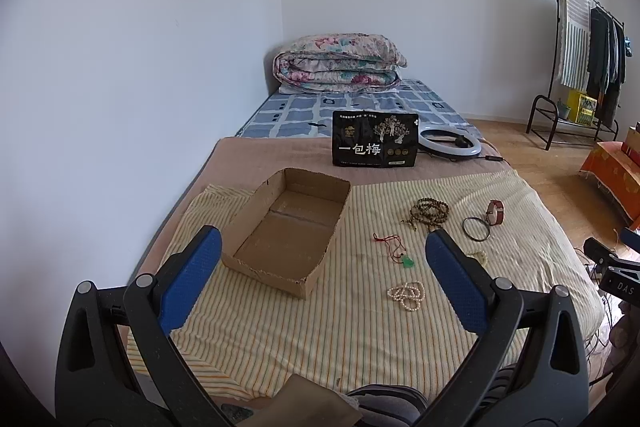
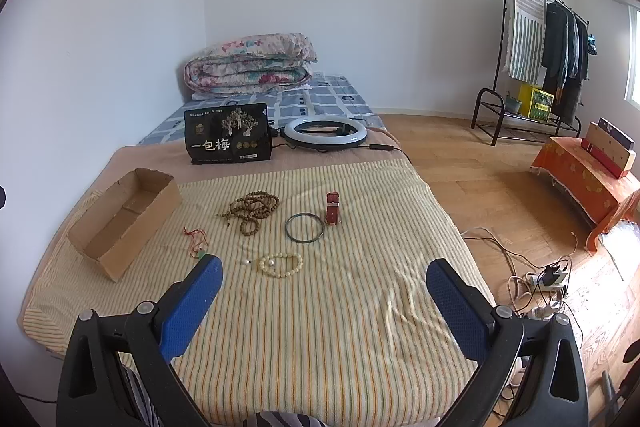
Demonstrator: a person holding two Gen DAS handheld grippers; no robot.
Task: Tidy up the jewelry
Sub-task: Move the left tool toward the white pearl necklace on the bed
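An empty cardboard box (image 1: 286, 227) (image 2: 120, 219) lies on the striped cloth on the bed. To its right lie a red cord with a green pendant (image 1: 394, 247) (image 2: 196, 239), brown wooden beads (image 1: 428, 213) (image 2: 252, 209), a dark bangle (image 1: 476, 229) (image 2: 305, 228), a red watch (image 1: 495, 212) (image 2: 333, 209), a white pearl string (image 1: 406, 295) and a cream bead bracelet (image 2: 282, 264). My left gripper (image 1: 322, 247) is open and empty, held above the near part of the bed. My right gripper (image 2: 324, 277) is open and empty, short of the jewelry.
A black snack bag (image 1: 375, 140) (image 2: 228, 139) stands behind the box, with a ring light (image 1: 450, 143) (image 2: 325, 133) beside it. A folded quilt (image 1: 336, 63) lies at the bed's far end. A clothes rack (image 2: 536, 67), an orange-covered bench (image 2: 588, 179) and floor cables (image 2: 548, 283) are to the right.
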